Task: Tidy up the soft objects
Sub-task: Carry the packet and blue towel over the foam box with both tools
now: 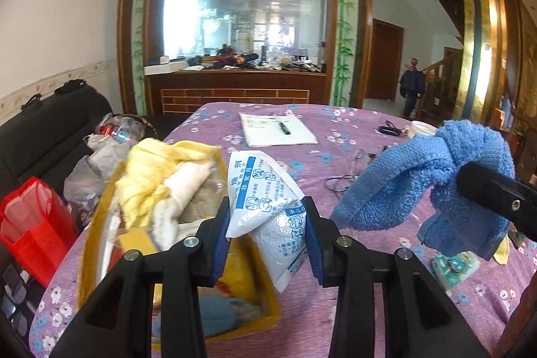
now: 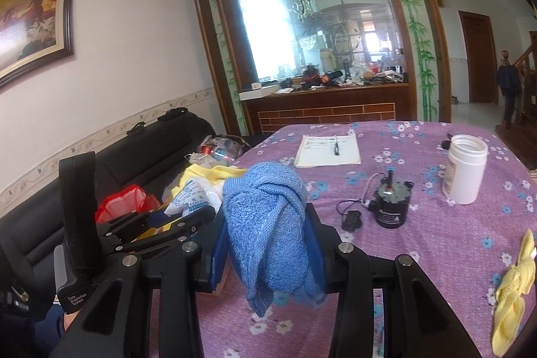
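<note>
Clutter covered the purple floral tablecloth (image 2: 436,257): a paper pad (image 2: 328,151) with a pen (image 2: 336,148) lay at the far side, a white plastic jar (image 2: 465,168) stood right of it, and a small black motor (image 2: 390,202) with a wire sat nearer, between the jar and the blue towel. A knotted yellow cloth (image 2: 513,287) lay at the right edge of the table. A red bag (image 1: 32,222) and crumpled plastic bags (image 1: 100,156) sat off the table's left side, on a black sofa (image 2: 141,163).

The left gripper (image 1: 266,230) was clamped on a white sachet (image 1: 265,200), which hung over the right edge of a yellow box (image 1: 94,244). Sachet was white with blue print, creased, and bent in the middle; its long axis ran roughly up-down, the lower end sagging toward the camera. Yellow and white cloths (image 1: 161,180) were piled in the box beneath it.

The right gripper (image 2: 268,244) was closed on a blue towel (image 2: 268,223) held above the table, just right of the box. Towel was terry, knotted at the top, with its long axis vertical and the loose ends hanging below the pads.
</note>
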The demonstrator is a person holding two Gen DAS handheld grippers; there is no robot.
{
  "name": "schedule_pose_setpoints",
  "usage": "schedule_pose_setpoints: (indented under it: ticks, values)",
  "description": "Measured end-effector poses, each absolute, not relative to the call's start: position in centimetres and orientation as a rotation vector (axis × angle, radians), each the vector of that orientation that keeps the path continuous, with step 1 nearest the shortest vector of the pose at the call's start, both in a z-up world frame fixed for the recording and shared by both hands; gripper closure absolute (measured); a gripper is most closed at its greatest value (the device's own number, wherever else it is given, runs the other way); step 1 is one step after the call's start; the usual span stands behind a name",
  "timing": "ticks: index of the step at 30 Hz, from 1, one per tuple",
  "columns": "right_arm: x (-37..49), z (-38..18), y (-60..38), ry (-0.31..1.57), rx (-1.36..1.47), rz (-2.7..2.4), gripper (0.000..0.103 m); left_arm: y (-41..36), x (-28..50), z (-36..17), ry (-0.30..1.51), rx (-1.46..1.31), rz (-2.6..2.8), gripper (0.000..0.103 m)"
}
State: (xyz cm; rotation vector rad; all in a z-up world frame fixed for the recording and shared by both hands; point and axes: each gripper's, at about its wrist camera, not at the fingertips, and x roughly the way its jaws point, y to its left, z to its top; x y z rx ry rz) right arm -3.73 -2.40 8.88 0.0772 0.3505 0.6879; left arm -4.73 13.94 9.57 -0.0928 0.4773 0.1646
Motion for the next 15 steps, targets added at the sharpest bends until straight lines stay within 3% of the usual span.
schedule_pose_setpoints:
  ticks: [15]
  values:
    - [-1.2, 9.3, 3.9, 0.392, 0.050, 0.782, 0.058, 20.0, -5.6, 7.7, 0.517, -0.168, 0.273, 0.064]
